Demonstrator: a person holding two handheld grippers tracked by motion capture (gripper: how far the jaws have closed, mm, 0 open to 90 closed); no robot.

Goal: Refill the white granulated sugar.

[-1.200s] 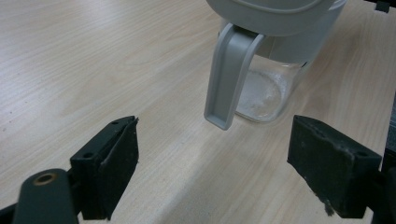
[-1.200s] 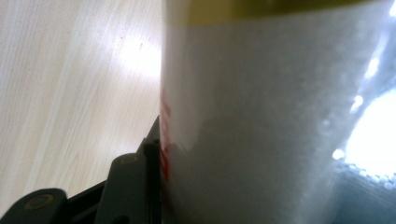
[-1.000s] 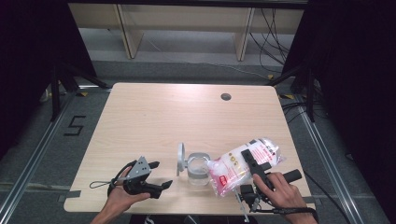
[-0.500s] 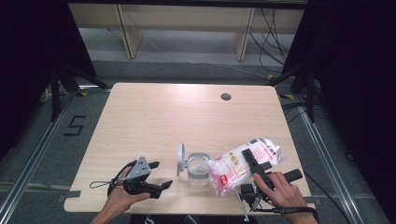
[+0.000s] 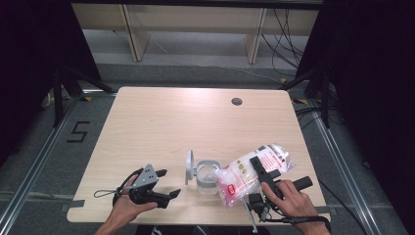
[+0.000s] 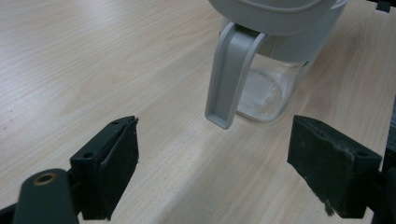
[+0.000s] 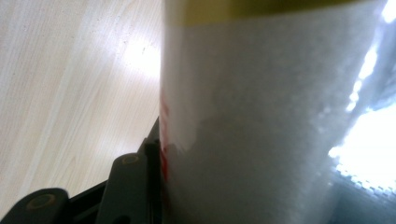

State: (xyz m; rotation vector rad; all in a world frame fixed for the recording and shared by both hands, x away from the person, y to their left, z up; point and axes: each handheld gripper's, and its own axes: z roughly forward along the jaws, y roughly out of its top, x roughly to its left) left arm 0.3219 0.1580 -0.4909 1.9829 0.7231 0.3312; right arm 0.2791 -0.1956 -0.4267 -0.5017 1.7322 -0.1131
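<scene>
- Left tongs [image 5: 169,196] held low at the near left of the tabletop [image 5: 171,127], jaws spread wide and holding nothing; pointed toward the jar [image 5: 207,177]; grey three-cornered plate on top, cable looping off to the left.
- Seen along the left tongs [image 6: 212,172]: pads [image 6: 122,165] well apart, bare tabletop [image 6: 93,70] between them; jar [image 6: 275,60] just ahead, not touched.
- Right tongs [image 5: 260,169] at the near right, clamped on the bag [image 5: 252,171]; black jaw lying across the top of the bag; right hand [image 5: 288,198] gripping the handle near the tabletop's front edge.
- Seen along the right tongs: bag [image 7: 261,121] pressed close against the lens, white with a red mark at its left edge and a yellow band at the top; one black jaw showing at lower left, tight against the bag; other jaw hidden behind it.
- Bag: clear plastic with red and white print, full of something white; lying tilted, lower end touching or just beside the jar, upper end toward the right edge.
- Jar: clear glass, grey collar, standing upright near the front middle, between the two tongs; grey lid [image 5: 189,166] swung open to the left, standing on edge; grey clasp [image 6: 229,74] hanging down the front; pale residue in the bottom.
- Left hand [image 5: 128,208] under its tongs, forearm coming in from the bottom.
- Small dark hole [image 5: 237,102] in the tabletop far right.
</scene>
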